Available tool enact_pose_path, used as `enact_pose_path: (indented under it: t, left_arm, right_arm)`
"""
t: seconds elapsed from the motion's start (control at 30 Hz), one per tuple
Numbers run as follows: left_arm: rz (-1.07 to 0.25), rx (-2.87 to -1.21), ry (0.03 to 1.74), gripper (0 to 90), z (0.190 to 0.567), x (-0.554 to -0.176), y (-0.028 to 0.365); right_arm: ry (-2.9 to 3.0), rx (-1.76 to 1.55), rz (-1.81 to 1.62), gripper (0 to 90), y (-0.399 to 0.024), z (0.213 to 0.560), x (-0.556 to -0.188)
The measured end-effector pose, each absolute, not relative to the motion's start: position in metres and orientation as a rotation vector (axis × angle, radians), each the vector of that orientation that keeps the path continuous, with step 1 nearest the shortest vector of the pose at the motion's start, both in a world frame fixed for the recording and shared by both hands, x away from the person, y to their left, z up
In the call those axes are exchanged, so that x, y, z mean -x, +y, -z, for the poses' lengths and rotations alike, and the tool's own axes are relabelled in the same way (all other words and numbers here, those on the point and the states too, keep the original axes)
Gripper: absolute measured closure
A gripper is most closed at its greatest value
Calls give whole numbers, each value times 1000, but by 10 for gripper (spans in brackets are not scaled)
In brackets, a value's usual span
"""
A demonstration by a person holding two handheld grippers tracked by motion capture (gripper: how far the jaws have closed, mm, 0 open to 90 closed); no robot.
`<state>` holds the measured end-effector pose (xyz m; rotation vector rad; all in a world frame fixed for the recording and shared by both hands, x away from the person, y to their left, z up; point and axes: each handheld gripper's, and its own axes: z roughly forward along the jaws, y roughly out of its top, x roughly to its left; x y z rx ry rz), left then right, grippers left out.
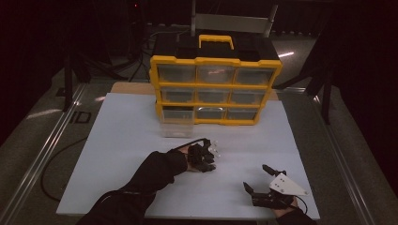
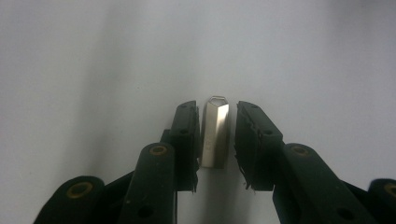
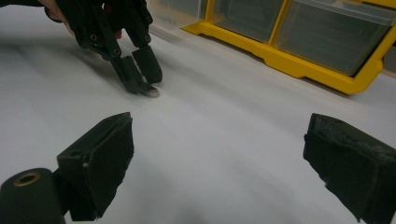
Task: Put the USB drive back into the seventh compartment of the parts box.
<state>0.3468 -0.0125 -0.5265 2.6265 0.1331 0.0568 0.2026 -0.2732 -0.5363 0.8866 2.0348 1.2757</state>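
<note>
A small silver metal piece [image 2: 215,135] lies flat on the white table top [image 1: 117,154]. My left gripper [image 2: 217,109] points down over it, one black pad on each side. The left pad sits against the piece, while a thin gap shows at the right pad, so the jaws are narrow but open. In the right gripper view the left gripper [image 3: 147,84] stands at the upper left with the metal piece [image 3: 152,93] at its tips. In the high view my left gripper [image 1: 211,161] is mid-table. My right gripper [image 1: 256,176] rests near the front edge, wide open and empty.
A yellow and black drawer organizer [image 1: 216,61] with clear drawers stands at the back of the table. One clear drawer [image 1: 176,127] sits pulled out in front of its bottom left slot. The table's front edge lies close behind the right gripper.
</note>
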Motion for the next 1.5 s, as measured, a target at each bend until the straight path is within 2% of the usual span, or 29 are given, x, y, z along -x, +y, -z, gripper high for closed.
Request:
enact_pose_path:
  t: [0.1,0.33,0.37,0.77,1.5]
  left_arm:
    - [-46,-2642,126,755,526,-347,-15]
    - [-10,-2638,172,764,527,-350,-15]
    - [-7,-2638,181,789,527,-350,-15]
    - [-18,-2632,194,794,523,-349,-13]
    - [-21,-2618,188,793,496,-342,-1]
  right_arm:
    - [2038,-887,-1273,89,-273,536,-203]
    - [2039,-885,-1270,88,-273,536,-203]
    - [2039,-887,-1270,89,-273,536,-203]
    - [2037,-888,-1274,89,-273,536,-203]
    - [2035,-888,-1275,89,-273,536,-203]
